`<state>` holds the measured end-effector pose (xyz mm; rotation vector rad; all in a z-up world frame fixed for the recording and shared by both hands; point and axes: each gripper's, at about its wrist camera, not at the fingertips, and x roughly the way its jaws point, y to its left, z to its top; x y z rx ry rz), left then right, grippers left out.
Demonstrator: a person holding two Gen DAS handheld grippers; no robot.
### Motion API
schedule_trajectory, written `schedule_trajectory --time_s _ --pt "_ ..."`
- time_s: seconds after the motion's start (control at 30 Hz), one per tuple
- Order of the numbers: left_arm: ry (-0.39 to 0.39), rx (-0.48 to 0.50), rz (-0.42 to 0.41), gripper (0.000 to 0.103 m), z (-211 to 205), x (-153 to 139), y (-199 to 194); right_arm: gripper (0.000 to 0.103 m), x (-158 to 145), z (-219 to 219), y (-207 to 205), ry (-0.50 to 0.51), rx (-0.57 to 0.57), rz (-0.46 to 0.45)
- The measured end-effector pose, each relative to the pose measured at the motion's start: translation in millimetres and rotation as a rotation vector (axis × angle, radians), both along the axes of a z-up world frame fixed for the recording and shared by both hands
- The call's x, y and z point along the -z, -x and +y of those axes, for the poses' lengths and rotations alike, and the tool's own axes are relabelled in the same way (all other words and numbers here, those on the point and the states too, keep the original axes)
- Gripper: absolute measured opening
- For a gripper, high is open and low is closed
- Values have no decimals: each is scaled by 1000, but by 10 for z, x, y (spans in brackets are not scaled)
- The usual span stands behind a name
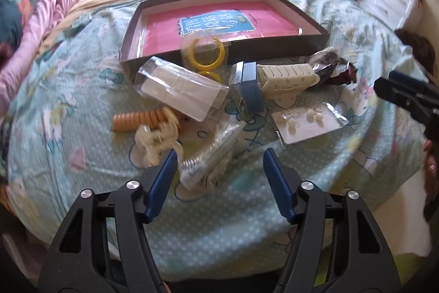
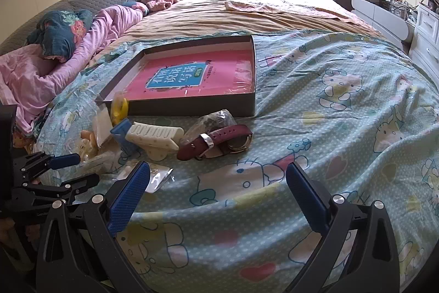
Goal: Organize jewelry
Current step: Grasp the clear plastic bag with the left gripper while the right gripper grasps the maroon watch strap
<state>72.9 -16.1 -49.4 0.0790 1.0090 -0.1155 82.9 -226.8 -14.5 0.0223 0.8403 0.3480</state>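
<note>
Operator: Both grippers stand apart, empty: left gripper [image 1: 218, 155] over a clear packet [image 1: 211, 155], right gripper [image 2: 216, 180] short of the watch [image 2: 216, 142].

Technician: Packet contents blurred, possibly a chain. Pinch its middle; carry to the box [image 1: 153, 18].

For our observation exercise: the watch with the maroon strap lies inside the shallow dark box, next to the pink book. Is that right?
Not quite. The watch lies outside the shallow dark box, on the bedspread just in front of it, beside the cream hair clip. The pink book is in the box. The right wrist view shows this most clearly.
</note>
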Motion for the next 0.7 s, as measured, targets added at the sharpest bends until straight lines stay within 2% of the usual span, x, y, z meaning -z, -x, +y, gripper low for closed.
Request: schedule_trajectory --time_s 0.23,0.33,0.37,0.4,0.47,0.53,0.6,0.63,0.67,0.7 --pt "-76 18 -8 42 -4 64 -85 98 124 44 -201 -45 -12 41" --pt "-105 28 -15 34 -8 72 -62 77 169 76 -281 -105 -29 85" --pt "-97 29 -15 33 5 70 -57 74 191 80 -309 -125 -35 101" --pt "-87 27 -15 31 10 65 -57 71 204 77 -326 -133 -34 111" --pt "-57 23 -10 29 65 46 -58 56 243 58 -374 -156 -25 125" --pt "-18 19 -2 24 112 29 -52 50 284 37 -425 -185 -24 146" --pt "26 15 15 24 176 25 -32 41 310 15 -459 -230 -38 163" --pt "41 14 21 24 200 24 -20 30 303 10 -464 -250 -52 159" --pt "49 14 26 23 210 21 -11 23 284 12 -456 -258 -61 151" --pt "53 14 28 23 204 15 -3 23 251 5 -439 -255 -60 133"
